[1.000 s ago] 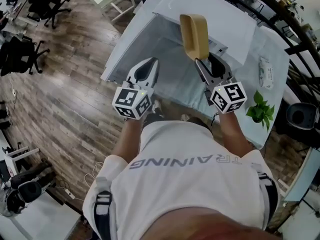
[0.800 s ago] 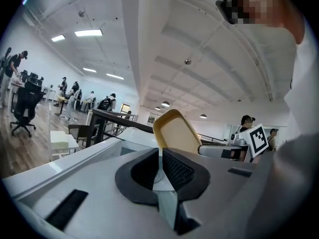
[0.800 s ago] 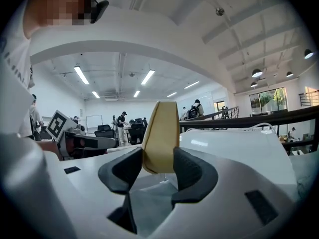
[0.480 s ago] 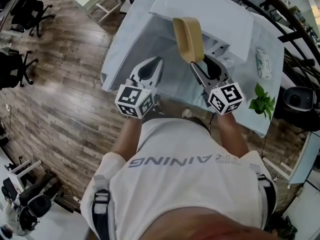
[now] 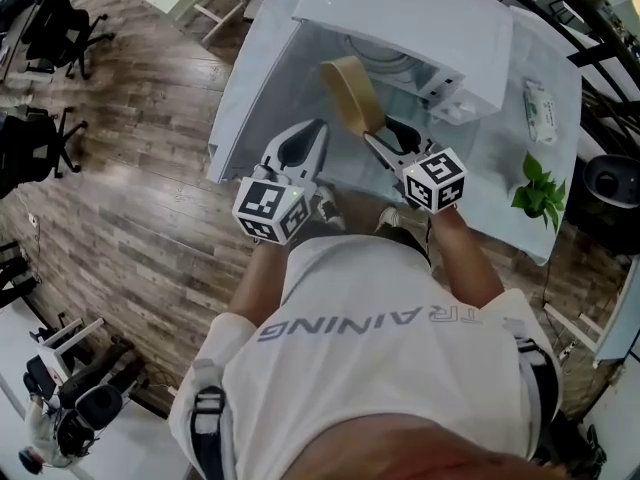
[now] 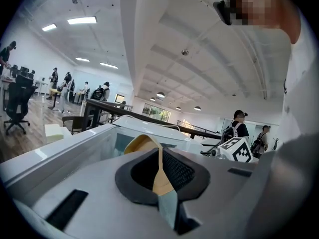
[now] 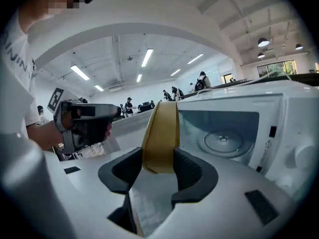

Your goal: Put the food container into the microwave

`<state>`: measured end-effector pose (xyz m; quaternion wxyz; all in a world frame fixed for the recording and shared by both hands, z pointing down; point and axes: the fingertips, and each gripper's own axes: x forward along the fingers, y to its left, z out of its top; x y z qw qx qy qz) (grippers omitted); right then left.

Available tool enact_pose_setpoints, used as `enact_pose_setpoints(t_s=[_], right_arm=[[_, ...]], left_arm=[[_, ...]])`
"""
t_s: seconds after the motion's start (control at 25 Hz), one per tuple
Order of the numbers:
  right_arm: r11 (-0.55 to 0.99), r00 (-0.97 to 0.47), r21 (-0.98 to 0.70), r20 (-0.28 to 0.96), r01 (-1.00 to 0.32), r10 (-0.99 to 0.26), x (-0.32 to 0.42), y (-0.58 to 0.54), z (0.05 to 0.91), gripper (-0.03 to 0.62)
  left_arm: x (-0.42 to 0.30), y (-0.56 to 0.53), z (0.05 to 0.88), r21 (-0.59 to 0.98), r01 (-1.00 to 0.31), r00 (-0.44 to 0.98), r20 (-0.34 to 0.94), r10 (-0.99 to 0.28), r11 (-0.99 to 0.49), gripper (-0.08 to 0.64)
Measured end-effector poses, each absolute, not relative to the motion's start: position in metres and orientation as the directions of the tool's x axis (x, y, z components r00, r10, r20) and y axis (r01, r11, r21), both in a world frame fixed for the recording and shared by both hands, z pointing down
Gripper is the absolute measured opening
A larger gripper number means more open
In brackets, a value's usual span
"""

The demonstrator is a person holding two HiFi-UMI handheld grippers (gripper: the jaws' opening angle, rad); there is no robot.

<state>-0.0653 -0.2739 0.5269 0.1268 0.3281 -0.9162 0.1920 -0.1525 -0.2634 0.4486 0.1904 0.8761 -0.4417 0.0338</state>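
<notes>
Carry across the table (image 5: 250,98) to the microwave (image 5: 410,13) is, I judge, the step in hand, about midway through the task. The white microwave sits at 12 o'clock on the pale cloth. Its cavity is open toward the person and shows a bare round turntable (image 7: 223,139). The container (image 5: 350,93) hangs in the air just before that opening, not yet inside.

Next, I think, the container must be tipped flat and slid in over the turntable. It should stay clear of the frame at 3 o'clock, and only then should the jaws let go.

The container is tan, smooth and matt, a shallow oblong with rounded corners. It is held on edge, its long side pointing up toward the cavity. Whether anything lies in it I cannot tell.

The right gripper (image 5: 372,136) is at 5 o'clock from the container. Its jaws stand partway apart and clamp the container's near end between black pads.

The left gripper (image 5: 316,128) is at 9 o'clock from the right one and near it. Its jaws are all but together, with only a thin slit between them, and grip nothing.
</notes>
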Motion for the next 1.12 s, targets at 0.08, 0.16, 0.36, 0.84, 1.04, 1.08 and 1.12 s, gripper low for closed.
enact_pose_setpoints(t_s=[0.08, 0.16, 0.36, 0.84, 1.04, 1.08, 1.12], right_arm=[[0.697, -0.753, -0.299, 0.367, -0.652, -0.547, -0.066, -0.276, 0.541, 0.212], [0.677, -0.754, -0.338, 0.368, -0.654, -0.545, -0.066, -0.28, 0.552, 0.212], [0.605, -0.752, -0.447, 0.365, -0.659, -0.549, -0.068, -0.3, 0.571, 0.212], [0.388, -0.69, -0.655, 0.291, -0.649, -0.663, -0.069, -0.368, 0.592, 0.212], [0.326, -0.647, -0.69, 0.268, -0.646, -0.714, -0.064, -0.391, 0.599, 0.212], [0.318, -0.639, -0.694, 0.265, -0.646, -0.722, -0.063, -0.396, 0.599, 0.212], [0.309, -0.631, -0.699, 0.26, -0.645, -0.731, -0.061, -0.4, 0.599, 0.212]], left_arm=[[-0.152, -0.263, 0.451, 0.304, -0.788, 0.607, 0.233, -0.76, -0.536, 0.051], [-0.151, -0.262, 0.453, 0.305, -0.787, 0.608, 0.238, -0.758, -0.536, 0.051], [-0.153, -0.262, 0.456, 0.307, -0.788, 0.607, 0.247, -0.755, -0.533, 0.051], [-0.159, -0.271, 0.46, 0.301, -0.774, 0.629, 0.268, -0.73, -0.557, 0.051], [-0.159, -0.275, 0.463, 0.309, -0.769, 0.635, 0.269, -0.724, -0.559, 0.051], [-0.159, -0.276, 0.463, 0.31, -0.769, 0.635, 0.269, -0.724, -0.559, 0.051], [-0.159, -0.277, 0.463, 0.311, -0.769, 0.634, 0.269, -0.725, -0.558, 0.051]])
